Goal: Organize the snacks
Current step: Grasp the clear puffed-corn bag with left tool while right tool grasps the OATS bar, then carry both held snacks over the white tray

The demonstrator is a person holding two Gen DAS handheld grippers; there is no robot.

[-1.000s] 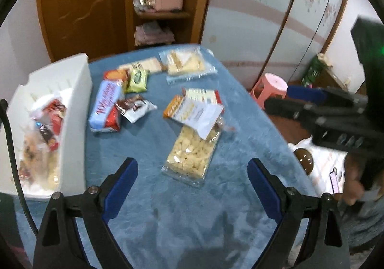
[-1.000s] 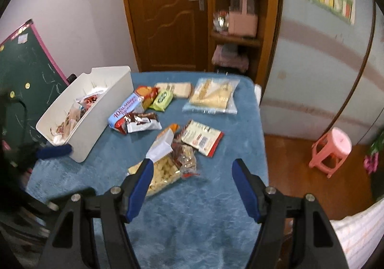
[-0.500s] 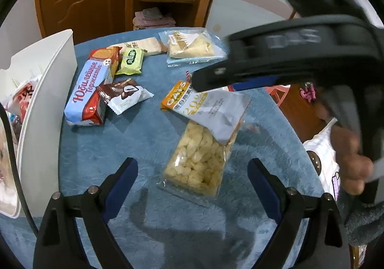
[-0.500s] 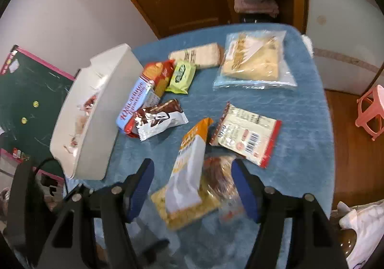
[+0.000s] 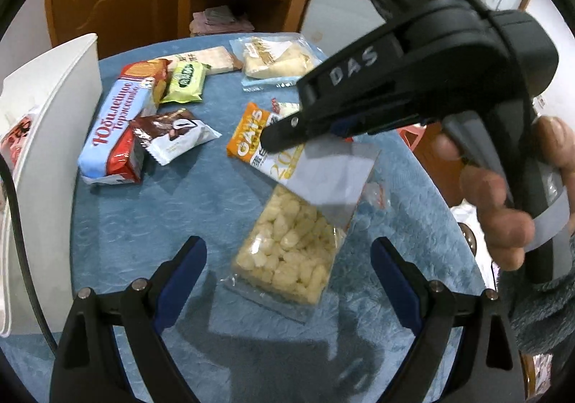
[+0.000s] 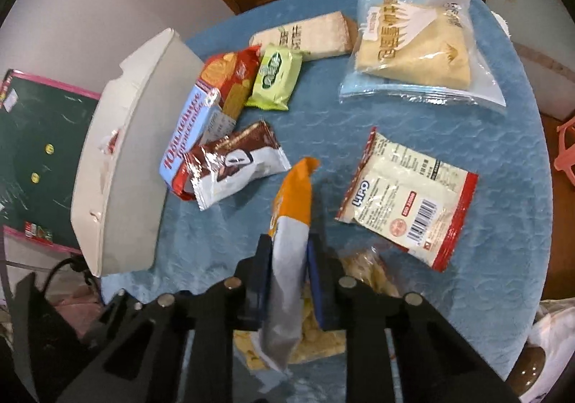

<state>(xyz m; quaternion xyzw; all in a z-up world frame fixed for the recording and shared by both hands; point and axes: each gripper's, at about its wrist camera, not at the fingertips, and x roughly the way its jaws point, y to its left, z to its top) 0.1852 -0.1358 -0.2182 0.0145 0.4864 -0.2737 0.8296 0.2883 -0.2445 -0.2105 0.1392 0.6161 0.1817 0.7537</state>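
Left wrist view: the left gripper (image 5: 287,281), black with blue pads, hangs released, jaws wide and nothing between them, above the blue textured tablecloth (image 5: 172,216). Directly ahead at 12 o'clock lies the clear bag of pale puffed snack pieces (image 5: 287,252). Its orange-and-white header flap (image 5: 287,155) is lifted off the cloth and clamped by the right gripper (image 5: 284,137), whose black body enters from 2 o'clock and blocks the far right of the table; a hand (image 5: 503,194) holds its handle. At 10 o'clock sit the brown-and-white wrapped bar (image 5: 176,137) and the long blue-and-red biscuit pack (image 5: 115,130), the bar overlapping the pack. The white plastic bin (image 5: 46,137) stands at 9 o'clock, at the table's edge.

Right wrist view: the right gripper (image 6: 289,273) is clenched on the orange-and-white header flap (image 6: 291,223), which stands upright between the blue pads and hides the cloth behind it. The puffed snack pieces (image 6: 363,270) show just below and right of the jaws. At 2 o'clock lies the red-edged white flat packet (image 6: 406,198); at 1 o'clock, the large clear pouch of yellow wafers (image 6: 417,51); at 12 o'clock, the small green packet (image 6: 275,78) beside the beige paper-wrapped block (image 6: 309,33). The white plastic bin (image 6: 129,158) is at 10 o'clock.
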